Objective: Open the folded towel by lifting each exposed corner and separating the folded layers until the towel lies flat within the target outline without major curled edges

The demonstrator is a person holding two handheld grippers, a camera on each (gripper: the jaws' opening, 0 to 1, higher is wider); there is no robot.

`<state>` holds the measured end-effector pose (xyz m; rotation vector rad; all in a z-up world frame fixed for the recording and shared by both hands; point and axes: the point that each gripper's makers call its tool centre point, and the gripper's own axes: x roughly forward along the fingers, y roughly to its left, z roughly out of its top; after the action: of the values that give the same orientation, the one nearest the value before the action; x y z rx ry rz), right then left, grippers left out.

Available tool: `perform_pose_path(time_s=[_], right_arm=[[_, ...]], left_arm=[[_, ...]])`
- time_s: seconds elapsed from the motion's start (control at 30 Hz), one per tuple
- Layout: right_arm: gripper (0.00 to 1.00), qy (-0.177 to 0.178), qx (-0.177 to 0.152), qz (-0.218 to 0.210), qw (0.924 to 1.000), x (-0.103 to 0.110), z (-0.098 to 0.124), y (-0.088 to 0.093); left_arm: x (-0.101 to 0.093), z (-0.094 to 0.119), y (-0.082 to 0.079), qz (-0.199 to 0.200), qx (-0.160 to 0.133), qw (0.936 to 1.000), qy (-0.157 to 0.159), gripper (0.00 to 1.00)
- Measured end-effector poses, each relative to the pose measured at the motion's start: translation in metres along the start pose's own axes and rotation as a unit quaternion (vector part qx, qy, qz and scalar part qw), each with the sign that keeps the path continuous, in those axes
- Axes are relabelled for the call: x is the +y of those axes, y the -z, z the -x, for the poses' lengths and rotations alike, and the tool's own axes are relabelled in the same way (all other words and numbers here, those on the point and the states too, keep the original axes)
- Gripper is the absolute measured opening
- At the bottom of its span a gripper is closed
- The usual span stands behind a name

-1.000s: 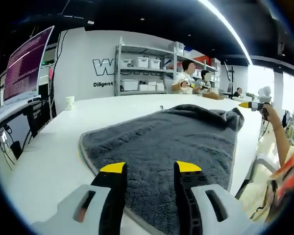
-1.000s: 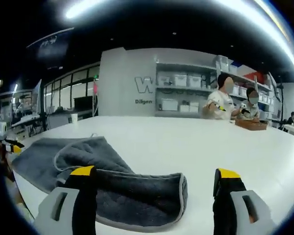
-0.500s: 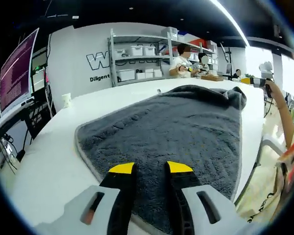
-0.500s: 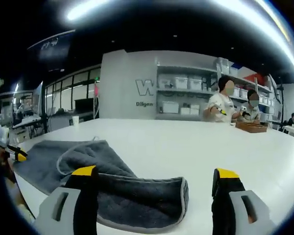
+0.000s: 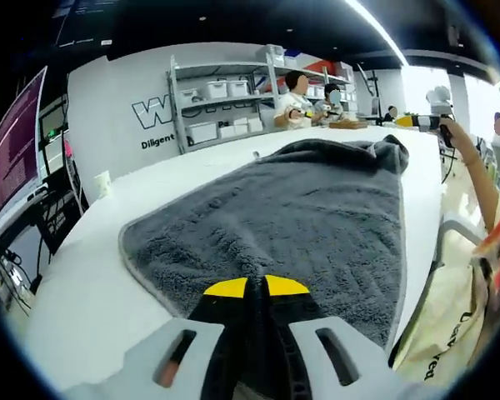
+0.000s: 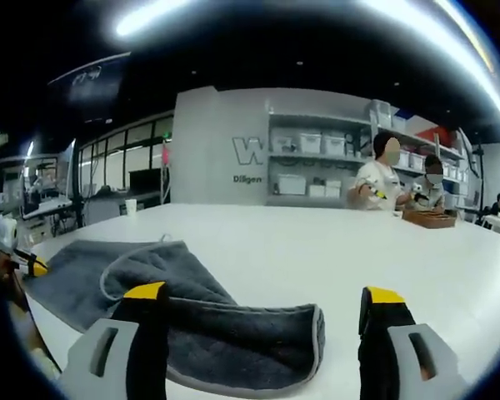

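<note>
A dark grey towel (image 5: 292,217) with a pale hem lies spread on the white table (image 5: 75,275), its far end bunched in folds. My left gripper (image 5: 255,287) is at the towel's near edge, its yellow-tipped jaws pressed together on the cloth. The right gripper (image 5: 423,122) shows far off at the towel's far end, held in a hand. In the right gripper view the towel's (image 6: 233,342) folded-over end lies just below my right gripper (image 6: 263,294), whose jaws stand wide open above it with nothing between them. The left gripper (image 6: 27,263) is at the far left.
A paper cup (image 5: 102,183) stands on the table's far left side and a monitor (image 5: 17,137) beyond it. A person's arm (image 5: 475,187) runs along the table's right edge. Shelves with bins (image 6: 317,158) and seated people (image 6: 382,179) at another table are at the back.
My left gripper's jaws have gone from open to shut on the towel's near edge, and its view has dipped closer to the cloth. The right gripper has barely moved and stays open.
</note>
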<state>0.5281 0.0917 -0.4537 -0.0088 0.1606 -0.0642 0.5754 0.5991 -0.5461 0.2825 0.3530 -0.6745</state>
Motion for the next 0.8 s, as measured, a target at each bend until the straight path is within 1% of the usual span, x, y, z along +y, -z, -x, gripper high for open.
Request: perform_pose_path(time_s=[0.07,0.17,0.3,0.5,0.63,0.73,0.8], right_arm=[[0.94,0.0,0.0,0.001,1.0,0.0,0.0,0.0],[0.94,-0.002,0.0,0.001,1.0,0.001,0.0,0.0],[0.93,-0.003,-0.002,0.001,1.0,0.002,0.001,-0.001],[0.93,-0.006,0.003,0.008,0.9999,0.004,0.001,0.001],[0.92,-0.008,0.003,0.008,0.9999,0.005,0.001,0.001],[0.92,-0.008,0.001,0.008,0.9999,0.006,0.001,0.0],[0.92,-0.009,0.001,0.009,0.9999,0.007,0.001,0.0]], left_arm=[[0.001,0.0,0.0,0.004,-0.001,1.0,0.005,0.04],[0.0,0.0,0.001,-0.003,0.003,0.9999,0.016,0.03],[0.002,-0.001,0.001,-0.013,0.012,0.9997,0.016,0.03],[0.015,-0.004,0.002,-0.021,0.021,0.9995,0.008,0.03],[0.027,-0.006,0.003,-0.03,0.033,0.999,0.009,0.03],[0.032,-0.008,0.003,-0.035,0.038,0.9986,0.009,0.03],[0.041,-0.01,0.003,-0.039,0.042,0.9983,0.006,0.03]])
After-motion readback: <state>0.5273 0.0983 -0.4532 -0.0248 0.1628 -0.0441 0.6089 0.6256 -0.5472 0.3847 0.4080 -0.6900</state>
